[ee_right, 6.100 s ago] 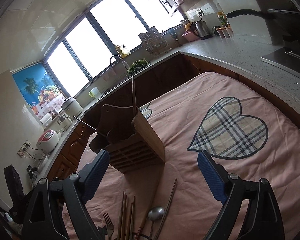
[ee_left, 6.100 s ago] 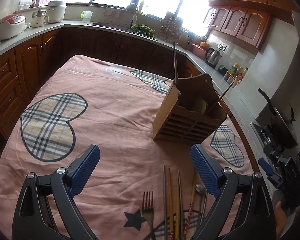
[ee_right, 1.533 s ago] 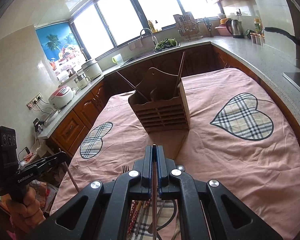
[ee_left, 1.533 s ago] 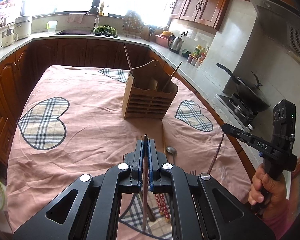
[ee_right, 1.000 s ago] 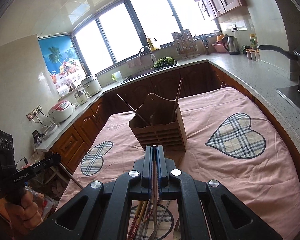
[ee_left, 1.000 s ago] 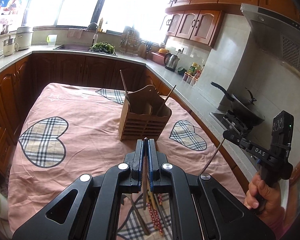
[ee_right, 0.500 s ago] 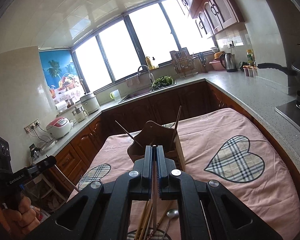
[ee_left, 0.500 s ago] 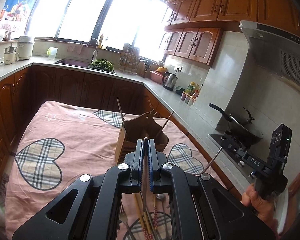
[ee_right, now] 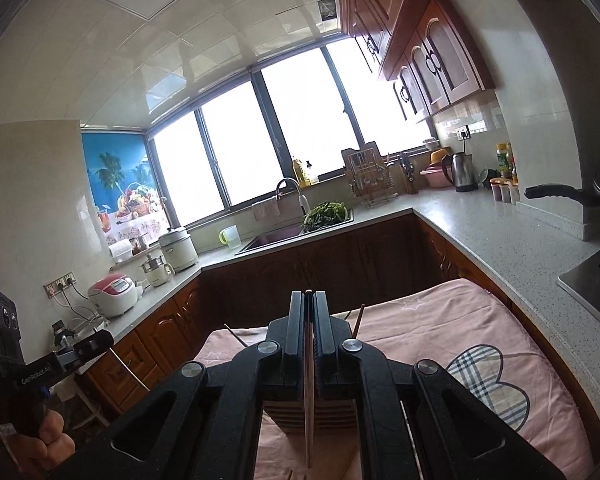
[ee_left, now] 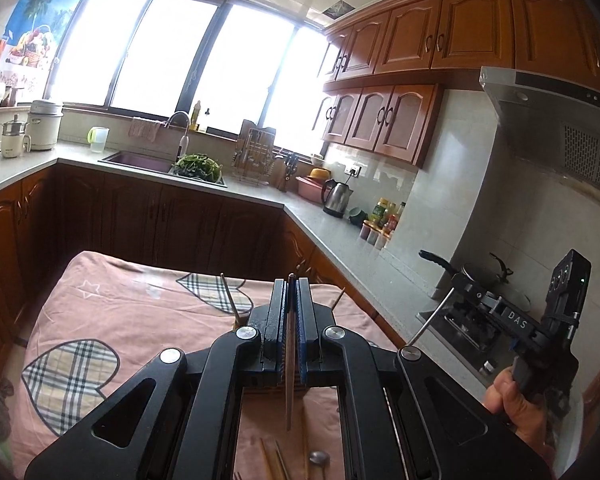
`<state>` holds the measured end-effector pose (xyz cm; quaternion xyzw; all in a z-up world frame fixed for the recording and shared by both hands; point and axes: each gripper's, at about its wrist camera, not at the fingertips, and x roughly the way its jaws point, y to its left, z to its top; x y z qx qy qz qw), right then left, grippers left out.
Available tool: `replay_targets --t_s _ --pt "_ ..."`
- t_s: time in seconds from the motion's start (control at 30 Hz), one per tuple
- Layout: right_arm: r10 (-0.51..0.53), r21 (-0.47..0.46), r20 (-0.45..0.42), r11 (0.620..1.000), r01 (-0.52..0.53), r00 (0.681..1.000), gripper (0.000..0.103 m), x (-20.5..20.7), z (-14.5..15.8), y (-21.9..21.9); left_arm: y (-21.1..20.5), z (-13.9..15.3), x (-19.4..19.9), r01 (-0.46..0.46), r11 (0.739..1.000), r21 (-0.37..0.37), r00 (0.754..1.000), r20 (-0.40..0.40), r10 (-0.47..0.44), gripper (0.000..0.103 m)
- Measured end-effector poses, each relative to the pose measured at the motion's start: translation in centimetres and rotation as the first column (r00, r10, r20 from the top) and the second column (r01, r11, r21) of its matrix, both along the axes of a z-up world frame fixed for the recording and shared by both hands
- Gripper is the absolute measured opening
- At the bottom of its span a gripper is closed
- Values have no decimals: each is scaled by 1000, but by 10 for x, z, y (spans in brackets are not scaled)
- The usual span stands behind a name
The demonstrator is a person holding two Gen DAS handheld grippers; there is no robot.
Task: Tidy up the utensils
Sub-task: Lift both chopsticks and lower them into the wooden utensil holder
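**Both chopsticks lifted clear, holder now below the jaws**

Since a second ago both hands have risen: the wooden holder (ee_right: 314, 412), then in full view ahead, now sits mostly hidden under each gripper. The left gripper (ee_left: 291, 320) is clamped on a thin chopstick (ee_left: 289, 396) that hangs down through its jaws; the right gripper (ee_right: 309, 336) pinches a second chopstick (ee_right: 309, 420) the same way. My reading is that both sticks are picked and raised, ready to be brought over the holder and dropped in.

On the worktop, nearer the camera than the holder, loose chopsticks (ee_left: 278, 462) and a spoon (ee_left: 319, 458) lie on the pink cloth (ee_left: 112, 316), so more remains to sort.

Two sticks (ee_left: 230, 300) already lean out of the holder, one on either side; they could foul the incoming tips. In the left view the right gripper's chopstick angles toward the holder from its right, so the two hands may crowd each other above it
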<state>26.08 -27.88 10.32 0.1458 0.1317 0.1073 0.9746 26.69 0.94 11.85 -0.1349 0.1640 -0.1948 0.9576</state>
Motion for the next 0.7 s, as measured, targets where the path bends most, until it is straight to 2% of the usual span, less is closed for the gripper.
replay_targets --t_s 0.2,0.37,0.53,0.7 --pt "-30 9 59 1000 29 998 4 26 16 -5 1 16 30 -25 1000 -12 999 45 25 3" --pt "-50 19 83 999 48 995 4 51 18 -7 -1 14 60 -50 998 -27 998 45 52 3" --pt "-75 25 74 997 73 994 4 78 4 -7 -6 -3 94 -80 996 -27 997 15 80 3" --pt "-85 32 18 996 84 996 4 104 -29 -7 -9 -32 121 -112 993 -24 993 -25 112 3"
